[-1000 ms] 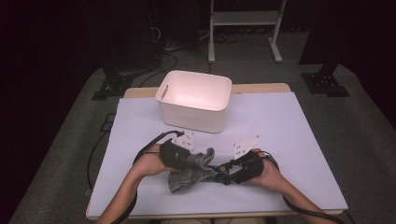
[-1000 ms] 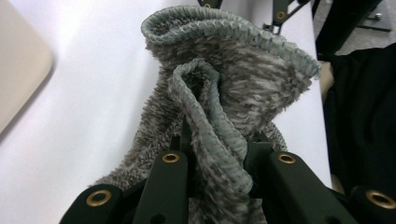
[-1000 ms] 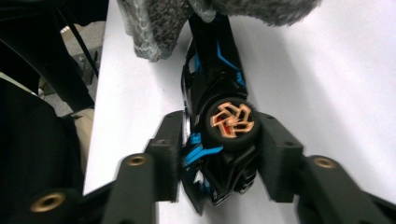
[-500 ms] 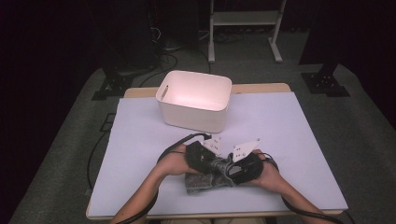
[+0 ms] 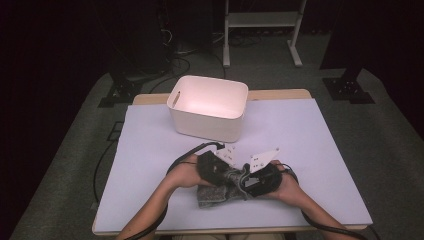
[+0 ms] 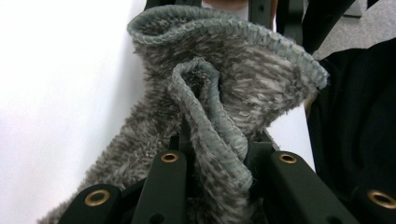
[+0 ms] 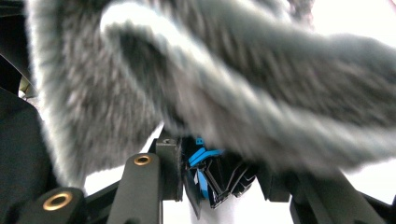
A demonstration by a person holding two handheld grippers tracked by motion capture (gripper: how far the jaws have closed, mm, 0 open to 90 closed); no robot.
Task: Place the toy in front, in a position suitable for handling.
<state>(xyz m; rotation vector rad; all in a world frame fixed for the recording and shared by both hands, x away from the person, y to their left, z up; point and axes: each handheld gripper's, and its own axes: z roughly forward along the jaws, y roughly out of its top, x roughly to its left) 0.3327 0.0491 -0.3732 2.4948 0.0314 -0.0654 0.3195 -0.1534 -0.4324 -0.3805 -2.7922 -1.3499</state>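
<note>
Left gripper (image 6: 212, 154) clamped on the grey cloth (image 6: 224, 84), right gripper's (image 7: 219, 172) grip unclear under the blur; folding half done, white bin (image 5: 209, 106) waiting beyond.

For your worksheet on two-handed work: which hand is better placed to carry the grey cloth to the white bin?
Probably the left. The left gripper is shut on the cloth, with its hemmed edge between the jaws, and sits nearer the bin.

We see a mottled grey fuzzy cloth (image 6: 243, 84) with a grey-blue stitched hem, our black grippers, a white bin (image 5: 209, 107), a pale lilac tabletop (image 5: 310, 135)
</note>
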